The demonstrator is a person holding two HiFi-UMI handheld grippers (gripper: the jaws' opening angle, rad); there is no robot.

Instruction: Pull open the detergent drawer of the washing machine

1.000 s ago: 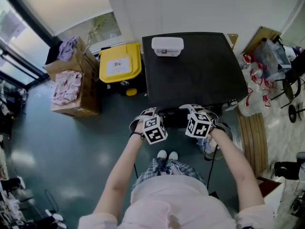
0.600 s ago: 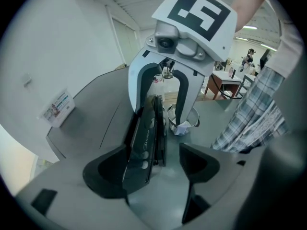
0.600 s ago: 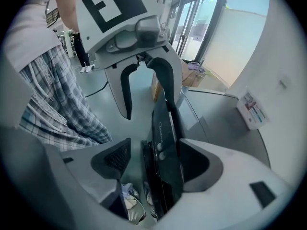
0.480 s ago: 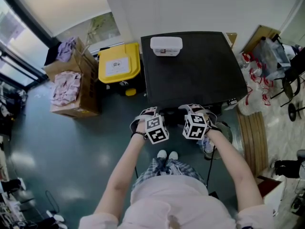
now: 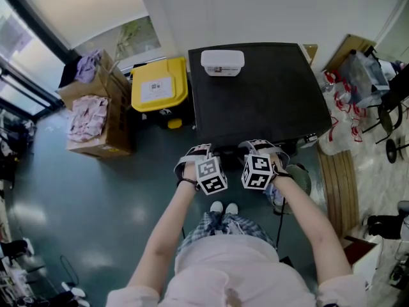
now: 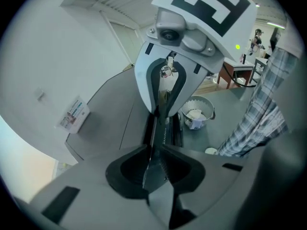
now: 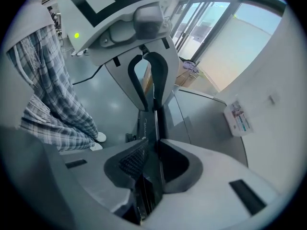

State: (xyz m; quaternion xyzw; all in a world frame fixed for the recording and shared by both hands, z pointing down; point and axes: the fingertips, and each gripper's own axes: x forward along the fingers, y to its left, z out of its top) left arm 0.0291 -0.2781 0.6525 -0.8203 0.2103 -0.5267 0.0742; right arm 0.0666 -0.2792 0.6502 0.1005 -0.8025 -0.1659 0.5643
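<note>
**Room.** Grey-green floor (image 5: 96,190) and a white wall. The washing machine (image 5: 255,94) stands against the wall. It has a dark top with a white box (image 5: 222,61) at the rear, and a yellow bin (image 5: 160,82) is just beside it.

**Head view.** The left tool (image 5: 206,153) and right tool (image 5: 257,149) sit near each other at the machine's front edge, both angled down. The marker cubes hide what they grip.

**Left gripper view.** The jaws have just been closing and now stand nearly together. A thin dark panel edge is pinched between the pads, judged to be the front of the detergent drawer (image 6: 162,123). The right tool meets the same edge just beyond, facing this one. The machine top lies to this tool's left. A wire basket (image 6: 196,111) stands on the floor past it to the right.

**Right gripper view.** The jaws here have also just been closing. They are drawn in to a narrow gap that the same dark panel fills, with the pads on it. The left tool faces this one from the far end of the edge.

**Step (judgement).** The grasp is made and the pull has not begun. How far out the drawer sits cannot be told.

**Next (judgement).** A straight, even draw toward the person, both tools moving together. The grip needs to stay firm, since the thin, glossy lip could slip from the pads.
</note>
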